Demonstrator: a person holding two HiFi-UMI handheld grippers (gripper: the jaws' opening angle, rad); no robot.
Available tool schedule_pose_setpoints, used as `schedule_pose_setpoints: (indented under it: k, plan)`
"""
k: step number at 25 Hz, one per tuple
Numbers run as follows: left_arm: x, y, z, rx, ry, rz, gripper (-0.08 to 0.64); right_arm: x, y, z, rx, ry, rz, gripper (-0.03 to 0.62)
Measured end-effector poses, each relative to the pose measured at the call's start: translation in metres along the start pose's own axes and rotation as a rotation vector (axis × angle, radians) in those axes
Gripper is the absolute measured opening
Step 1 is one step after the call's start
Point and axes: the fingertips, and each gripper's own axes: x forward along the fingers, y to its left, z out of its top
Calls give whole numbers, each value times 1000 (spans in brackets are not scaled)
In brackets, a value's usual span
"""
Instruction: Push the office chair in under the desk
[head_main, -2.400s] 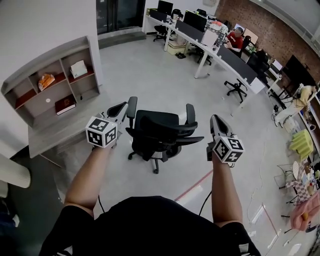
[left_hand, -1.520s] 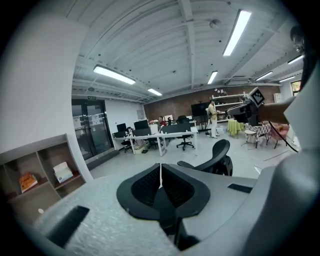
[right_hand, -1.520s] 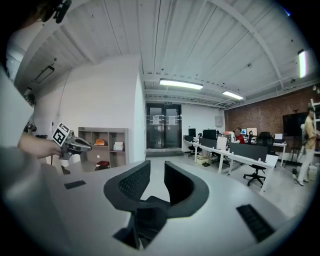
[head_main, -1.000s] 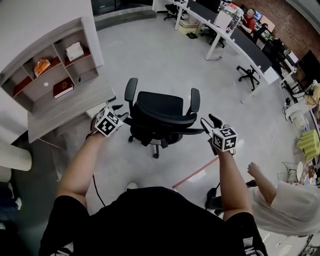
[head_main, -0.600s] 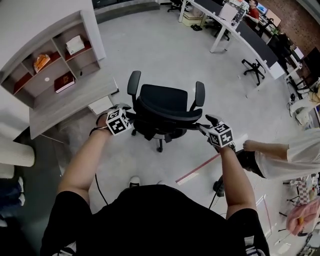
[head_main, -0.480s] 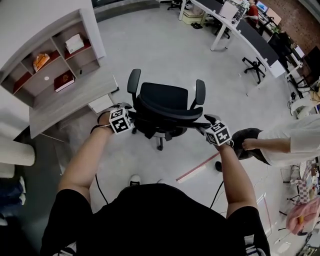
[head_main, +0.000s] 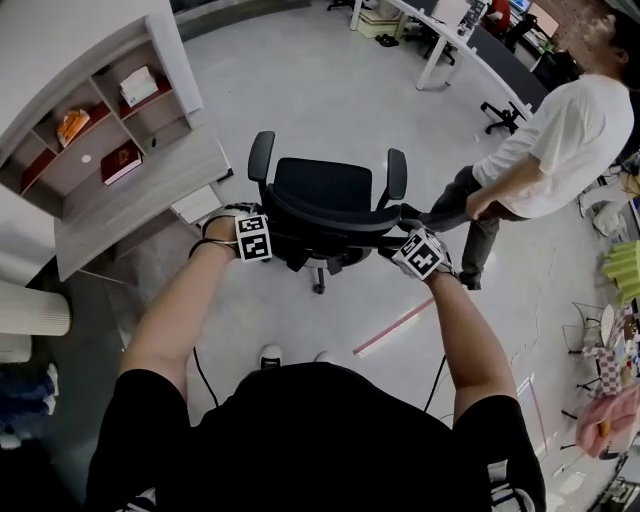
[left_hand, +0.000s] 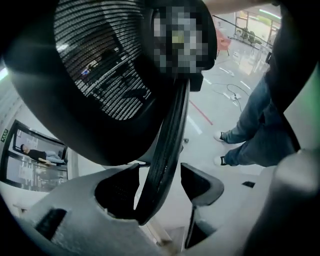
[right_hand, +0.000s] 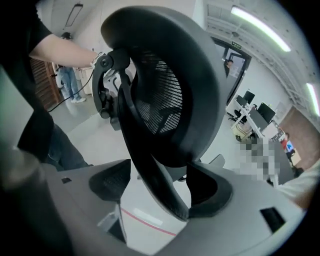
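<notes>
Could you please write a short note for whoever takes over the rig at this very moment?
Left gripper: open, jaws straddling the backrest rim, not clamped.
Right gripper: open, also straddling the rim.
Office chair: out on the open floor, not under the desk, which stands to its left below the shelf unit.
Done: both grippers are placed on the backrest.
Left: swing the chair toward the desk and push it in.
Mind the person in a white shirt standing close on the right.
</notes>
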Motion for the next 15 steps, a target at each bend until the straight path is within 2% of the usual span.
schedule_pose_setpoints:
  k: [7, 15]
  plan:
    - [18, 6, 1, -32, 24, -30, 267, 18, -3, -29, -167, 175, 9, 341]
    - [26, 7, 1, -35, 6, -15, 267, 45, 2, -36, -287, 245, 12, 339]
